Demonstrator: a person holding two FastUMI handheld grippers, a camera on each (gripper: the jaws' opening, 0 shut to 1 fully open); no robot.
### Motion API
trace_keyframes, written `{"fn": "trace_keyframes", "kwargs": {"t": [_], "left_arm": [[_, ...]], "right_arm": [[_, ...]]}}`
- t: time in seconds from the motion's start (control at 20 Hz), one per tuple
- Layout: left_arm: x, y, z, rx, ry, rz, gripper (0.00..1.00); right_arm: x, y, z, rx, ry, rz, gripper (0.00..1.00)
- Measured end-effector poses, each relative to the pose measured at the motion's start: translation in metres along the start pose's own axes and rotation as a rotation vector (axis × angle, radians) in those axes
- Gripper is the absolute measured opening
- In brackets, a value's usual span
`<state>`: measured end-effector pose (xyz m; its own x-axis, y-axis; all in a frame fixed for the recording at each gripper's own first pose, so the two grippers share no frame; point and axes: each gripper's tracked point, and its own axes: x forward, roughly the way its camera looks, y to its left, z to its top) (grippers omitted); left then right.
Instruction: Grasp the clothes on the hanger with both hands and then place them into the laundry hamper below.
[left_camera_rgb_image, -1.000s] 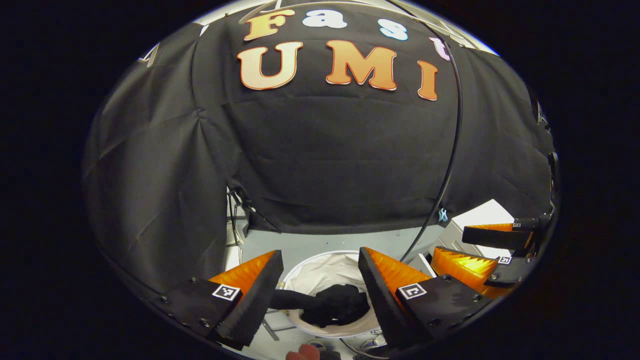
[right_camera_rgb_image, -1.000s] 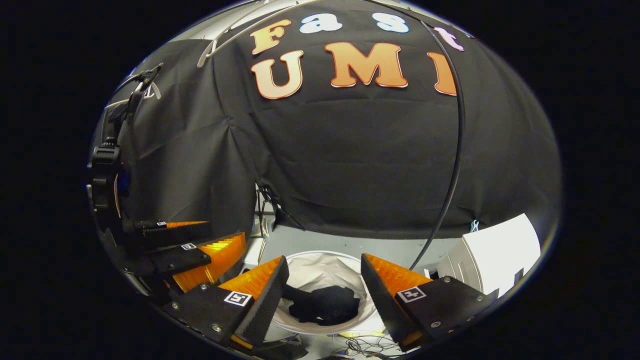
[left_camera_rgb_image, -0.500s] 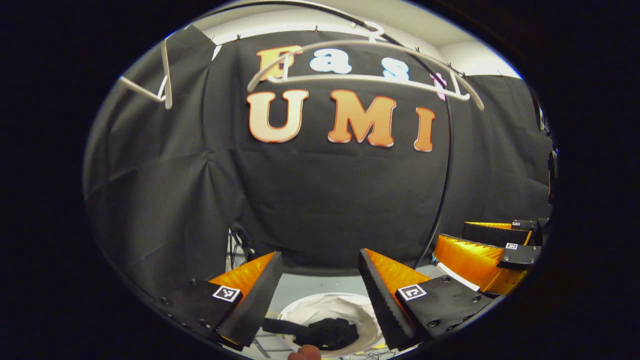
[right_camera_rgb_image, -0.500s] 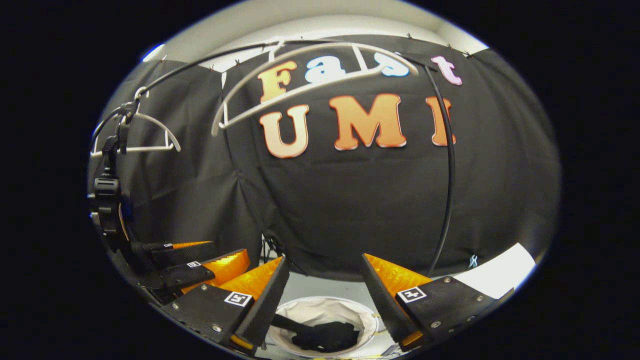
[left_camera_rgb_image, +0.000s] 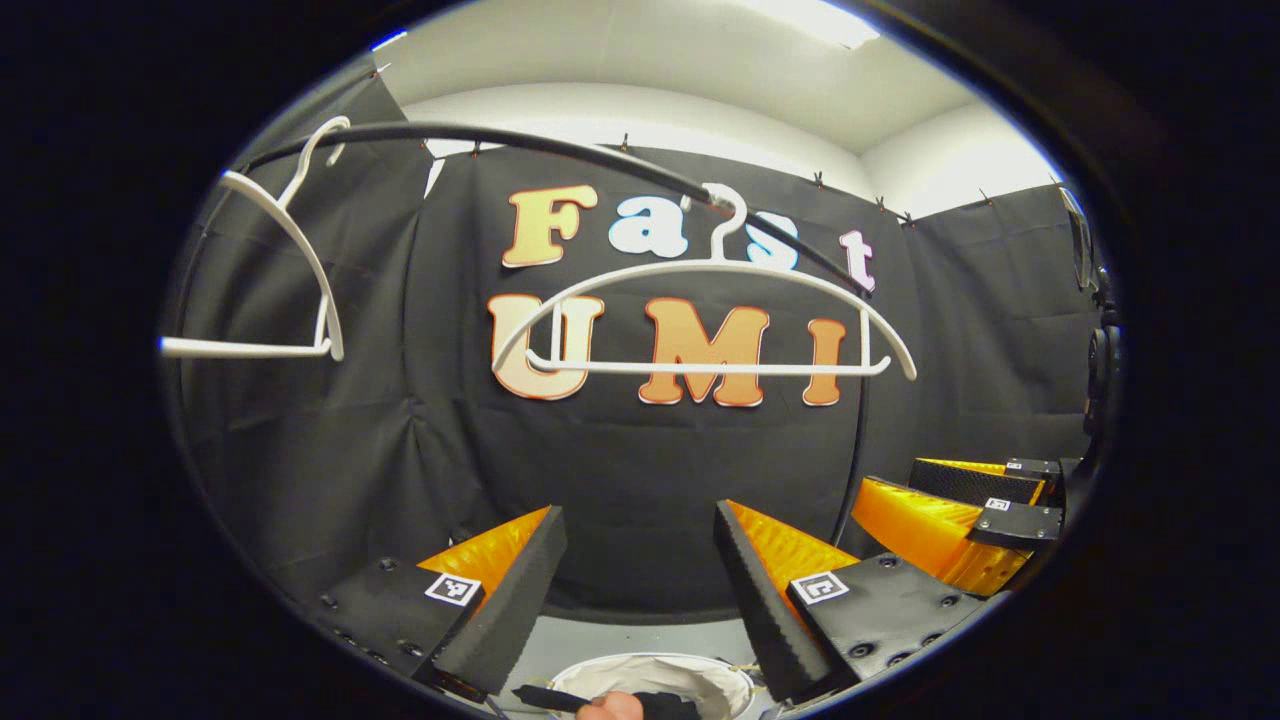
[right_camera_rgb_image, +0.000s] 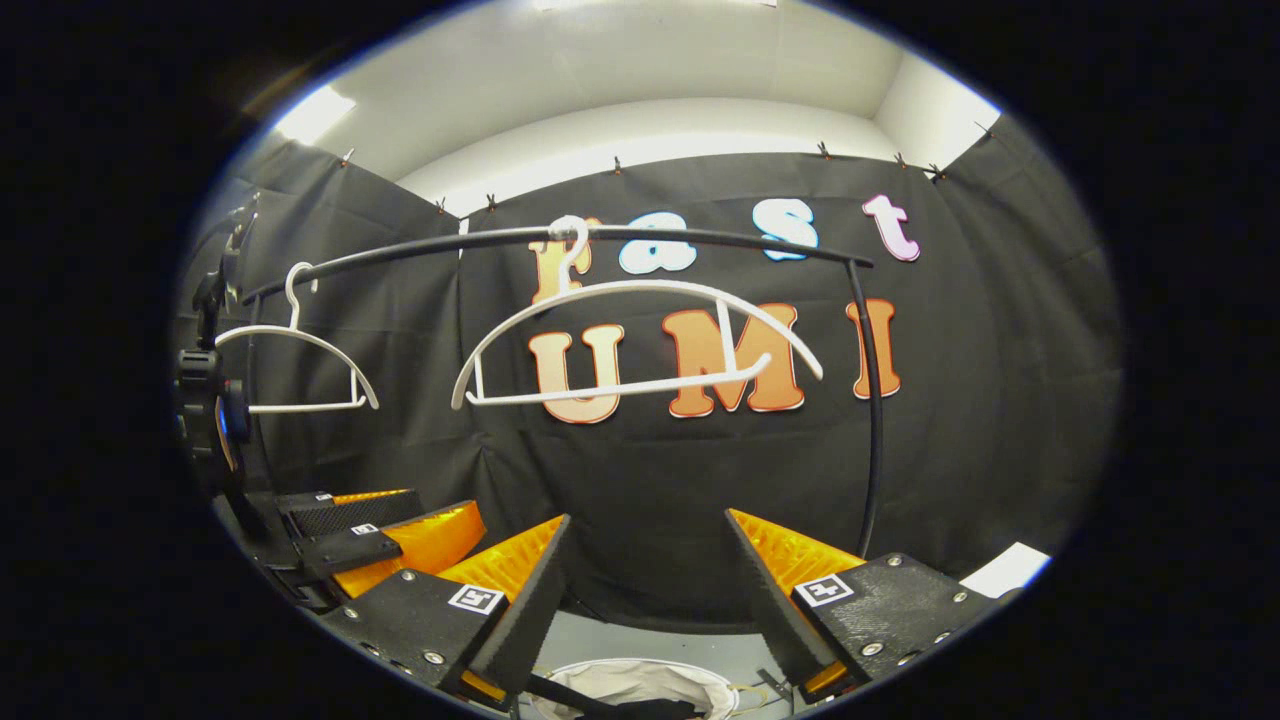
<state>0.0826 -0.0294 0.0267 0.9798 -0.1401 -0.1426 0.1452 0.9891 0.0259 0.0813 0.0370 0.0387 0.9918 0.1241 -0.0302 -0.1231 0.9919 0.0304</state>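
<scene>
Both grippers, left (left_camera_rgb_image: 640, 590) and right (right_camera_rgb_image: 645, 590), hang spread and empty; the dark clothes (left_camera_rgb_image: 665, 705) lie below their fingers in the white hamper (left_camera_rgb_image: 700, 675).

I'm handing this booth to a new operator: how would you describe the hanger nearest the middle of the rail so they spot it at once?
Find the black rail arching across the top of the booth. Two bare white hangers hook over it; the middle hanger hangs in front of the back wall, seen nearly flat-on with its full curve and crossbar. The other hanger sits off toward the left end, turned more edge-on.
</scene>
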Motion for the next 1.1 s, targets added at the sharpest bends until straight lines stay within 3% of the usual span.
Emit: {"fn": "trace_keyframes", "kwargs": {"t": [0.55,0.6,0.75,0.8,0.85,0.9,1.0,1.05,1.1], "left_arm": [[-0.003,0.002,0.016,-0.015,-0.066,0.012,0.94],[-0.004,0.001,0.016,-0.017,-0.068,0.011,0.94],[-0.004,0.002,0.017,-0.015,-0.075,0.013,0.94],[-0.004,0.003,0.017,-0.013,-0.077,0.013,1.00],[-0.004,0.002,0.017,-0.016,-0.080,0.007,1.00],[-0.004,0.000,0.017,-0.018,-0.080,0.003,0.94],[-0.004,0.001,0.018,-0.016,-0.086,0.005,0.97],[-0.003,0.002,0.018,-0.016,-0.090,0.006,0.97],[-0.003,0.001,0.019,-0.018,-0.093,0.003,0.97]], "right_arm": [[-0.016,-0.016,0.015,0.012,-0.040,-0.034,0.91],[-0.017,-0.016,0.015,0.018,-0.041,-0.033,0.97],[-0.019,-0.012,0.019,0.025,-0.049,-0.026,0.97],[-0.022,-0.010,0.020,0.020,-0.050,-0.021,0.91],[-0.024,-0.009,0.020,0.019,-0.048,-0.019,0.97],[-0.025,-0.007,0.021,0.019,-0.047,-0.018,0.97],[-0.025,-0.005,0.023,0.022,-0.055,-0.018,0.97],[-0.025,-0.005,0.024,0.023,-0.058,-0.018,0.91],[-0.025,-0.004,0.023,0.022,-0.059,-0.018,0.91]]}}
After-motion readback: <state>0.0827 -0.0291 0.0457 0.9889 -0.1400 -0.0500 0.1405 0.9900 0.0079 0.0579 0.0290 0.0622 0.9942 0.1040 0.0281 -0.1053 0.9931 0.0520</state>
